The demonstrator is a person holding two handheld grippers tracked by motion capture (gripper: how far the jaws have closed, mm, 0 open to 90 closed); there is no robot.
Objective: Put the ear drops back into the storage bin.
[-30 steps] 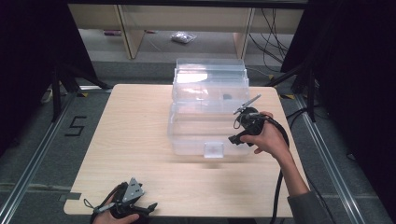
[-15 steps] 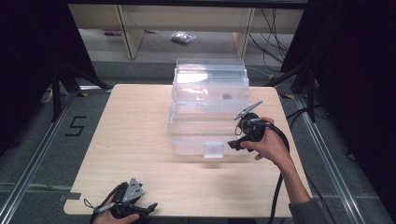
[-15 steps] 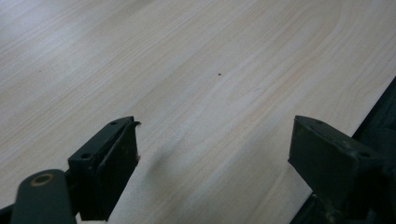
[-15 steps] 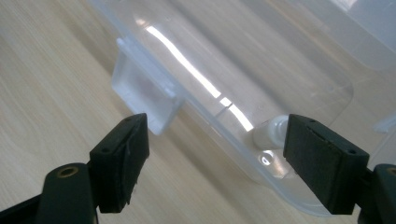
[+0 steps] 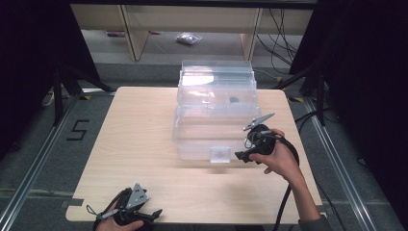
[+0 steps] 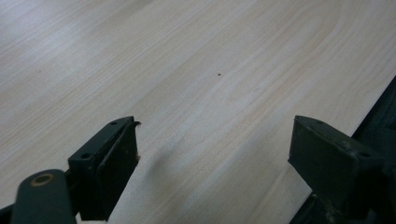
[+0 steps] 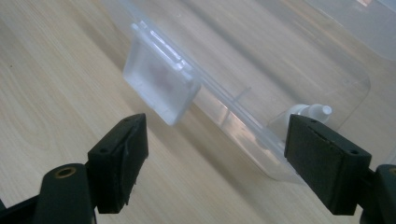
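A lab recording bay: black curtains (image 5: 29,72), floor rails (image 5: 33,163), trailing cables (image 5: 281,29).

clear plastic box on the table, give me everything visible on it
The clear plastic box is see-through and colourless, with tiered sections stepping up toward the back. It stands upright on the wooden table, near the far middle. A frosted latch tab hangs at its front edge. Something small and dark shows inside an upper section. The right gripper hovers by its front right corner, jaws open, not touching.
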